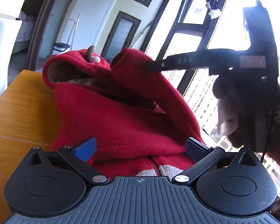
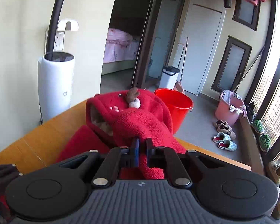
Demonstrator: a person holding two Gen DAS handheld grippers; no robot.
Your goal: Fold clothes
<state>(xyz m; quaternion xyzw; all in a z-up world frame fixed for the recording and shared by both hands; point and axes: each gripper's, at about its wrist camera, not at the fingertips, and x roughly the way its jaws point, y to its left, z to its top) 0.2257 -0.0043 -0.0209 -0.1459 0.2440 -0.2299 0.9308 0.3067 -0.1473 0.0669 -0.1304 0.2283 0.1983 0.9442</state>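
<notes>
A red fleece hooded jacket (image 1: 110, 115) lies on a wooden table (image 1: 18, 112), hood at the far end with a small brown and white ornament (image 1: 92, 56). My left gripper (image 1: 140, 149) is open, its blue pads either side of the jacket's zipped front. My right gripper (image 1: 151, 66) comes in from the right and is shut on the red sleeve (image 1: 132, 71), holding it lifted above the body. In the right wrist view the right gripper (image 2: 141, 145) pinches the sleeve fabric (image 2: 140, 123) in front of the hood (image 2: 125, 102).
A white cylindrical appliance (image 2: 56, 85) stands past the table's left edge. A red bucket (image 2: 175, 102), a pink basket (image 2: 229, 110) and slippers (image 2: 224, 141) are on the floor beyond the table. Large windows (image 1: 196, 43) run along the right.
</notes>
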